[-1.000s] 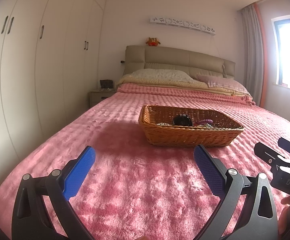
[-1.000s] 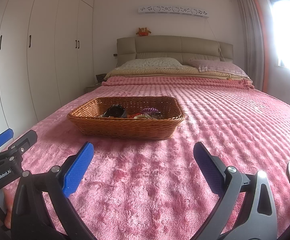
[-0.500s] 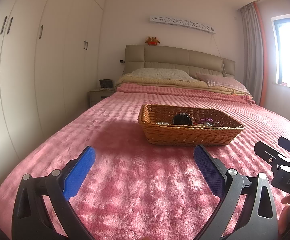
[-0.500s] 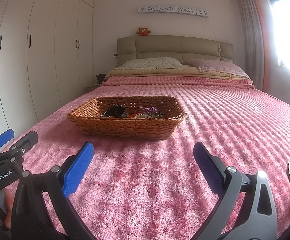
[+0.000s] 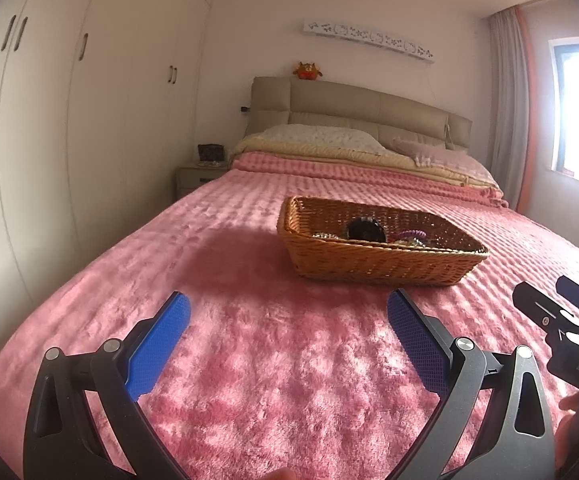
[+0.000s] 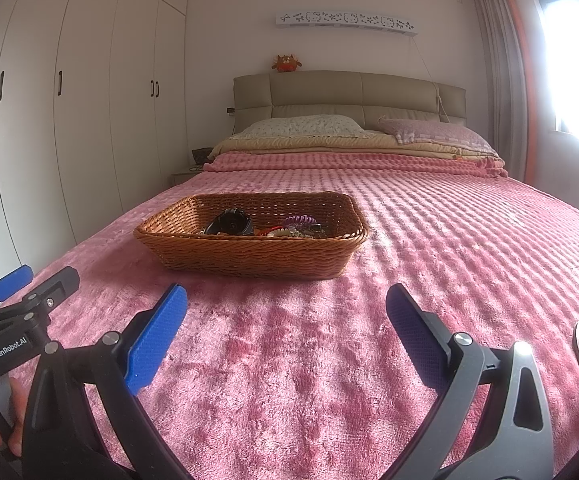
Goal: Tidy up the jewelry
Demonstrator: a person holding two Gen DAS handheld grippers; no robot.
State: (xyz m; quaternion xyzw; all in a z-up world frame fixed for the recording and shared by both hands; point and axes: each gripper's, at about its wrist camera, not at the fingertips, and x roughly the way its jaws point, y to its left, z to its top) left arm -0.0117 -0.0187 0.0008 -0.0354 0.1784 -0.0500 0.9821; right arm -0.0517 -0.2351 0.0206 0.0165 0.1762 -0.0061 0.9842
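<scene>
A wicker basket (image 6: pixel 255 254) is sitting on the pink bedspread (image 6: pixel 429 240) of the bed, holding the jewelry: a black round piece (image 6: pixel 229 223), a purple coil band (image 6: pixel 299 221) and a small tangled heap that is too small to make out. The left gripper (image 5: pixel 288 322) and right gripper (image 6: pixel 286 312) are hovering above the bedspread short of the basket, both with jaws spread wide and holding nothing.

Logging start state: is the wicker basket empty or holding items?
Holding items: the wicker basket contains a dark round piece, a purple coil and small jewelry.
</scene>
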